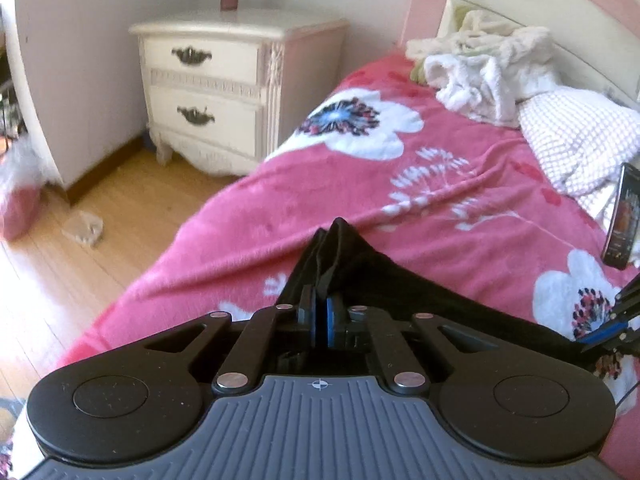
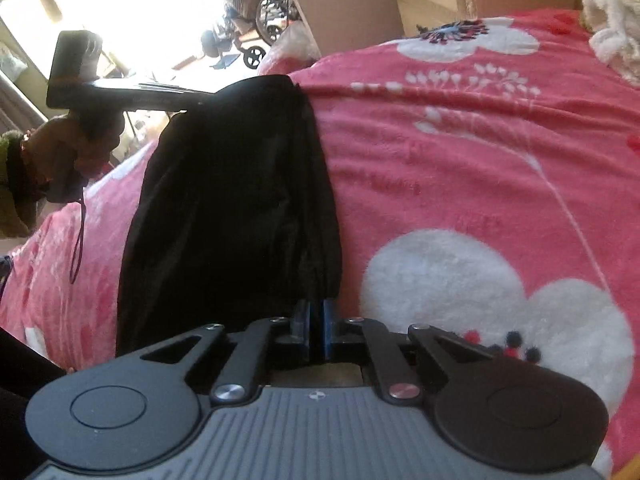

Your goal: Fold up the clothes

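A black garment [image 1: 400, 276] hangs stretched over the pink flowered blanket [image 1: 440, 208] of a bed. My left gripper [image 1: 319, 300] is shut on a bunched corner of it, which stands up in a peak beyond the fingers. The cloth runs right to my right gripper [image 1: 600, 336] at the frame edge. In the right wrist view the black garment [image 2: 232, 200] drapes in long folds, and my right gripper [image 2: 316, 312] is shut on its near corner. A hand [image 2: 60, 152] holds the left gripper [image 2: 192, 98] at the cloth's far end.
A cream nightstand [image 1: 216, 92] stands on the wooden floor [image 1: 80, 280] left of the bed. White clothes [image 1: 488, 64] and a checked pillow [image 1: 580, 136] lie at the head end. A dark phone [image 1: 624, 216] stands propped at the right edge.
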{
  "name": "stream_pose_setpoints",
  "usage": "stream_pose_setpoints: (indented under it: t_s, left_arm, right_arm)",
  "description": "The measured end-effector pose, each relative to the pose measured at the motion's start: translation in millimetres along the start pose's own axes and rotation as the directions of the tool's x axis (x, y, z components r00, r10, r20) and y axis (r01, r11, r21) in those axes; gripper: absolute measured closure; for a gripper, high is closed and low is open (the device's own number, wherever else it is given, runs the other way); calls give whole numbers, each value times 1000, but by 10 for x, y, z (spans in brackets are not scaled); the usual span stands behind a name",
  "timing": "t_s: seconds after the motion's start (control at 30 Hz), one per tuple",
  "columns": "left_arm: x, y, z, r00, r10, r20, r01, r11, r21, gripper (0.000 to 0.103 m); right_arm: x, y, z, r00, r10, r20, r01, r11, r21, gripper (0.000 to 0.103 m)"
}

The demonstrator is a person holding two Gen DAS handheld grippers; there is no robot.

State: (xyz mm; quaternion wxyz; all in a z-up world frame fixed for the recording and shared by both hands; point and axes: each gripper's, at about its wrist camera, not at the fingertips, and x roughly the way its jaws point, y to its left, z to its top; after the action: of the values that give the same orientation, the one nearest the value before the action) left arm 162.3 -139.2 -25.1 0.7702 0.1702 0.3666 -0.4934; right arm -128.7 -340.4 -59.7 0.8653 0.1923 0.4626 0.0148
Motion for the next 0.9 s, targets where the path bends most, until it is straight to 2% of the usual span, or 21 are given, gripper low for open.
stream_pose_setpoints:
  t_s: [0.2, 0.33, 0.4, 0.6, 0.67, 0.73, 0.77, 0.83, 0.9]
  left_arm:
    - [3, 27, 50, 1000, -1, 24, 2, 1000, -17, 100]
    - [182, 56, 9, 1000, -11, -20, 10, 999, -44, 100]
    - [258, 32, -26, 999, 2, -42, -3, 1000, -20, 100]
    - [327, 39, -69, 998, 17, -62, -17, 1000, -13, 98]
    - [347, 53, -62, 997, 20, -75, -22, 1000, -23, 95]
    - [367, 66, -55, 996, 23, -87, -26, 999, -33, 88]
    - [364, 79, -48, 996, 26, -90, -30, 999, -45, 86]
    - [300, 135, -18, 996, 37, -79, -45, 995, -94, 70]
    - [183, 206, 18, 997, 52, -49, -59, 987, -152, 66]
  right_arm:
    - [-132, 11, 17, 999, 3, 45, -4, 1000, 16, 98]
    - [17, -75, -51, 1000, -17, 15, 16, 999, 41, 98]
    - [57, -110, -70, 1000, -18, 13, 17, 999, 52, 98]
    - [82, -133, -95, 999, -40, 7, 40, 998, 40, 97]
    - [92, -166, -111, 998, -63, -9, 63, 997, 54, 93]
    - [47, -213, -135, 997, -79, -9, 80, 994, 80, 82]
    - [-6, -237, -150, 996, -91, 1, 90, 991, 94, 82]
    - [-120, -280, -183, 993, -114, 21, 111, 987, 120, 82]
    - [-248, -312, -220, 990, -138, 41, 131, 982, 138, 82]
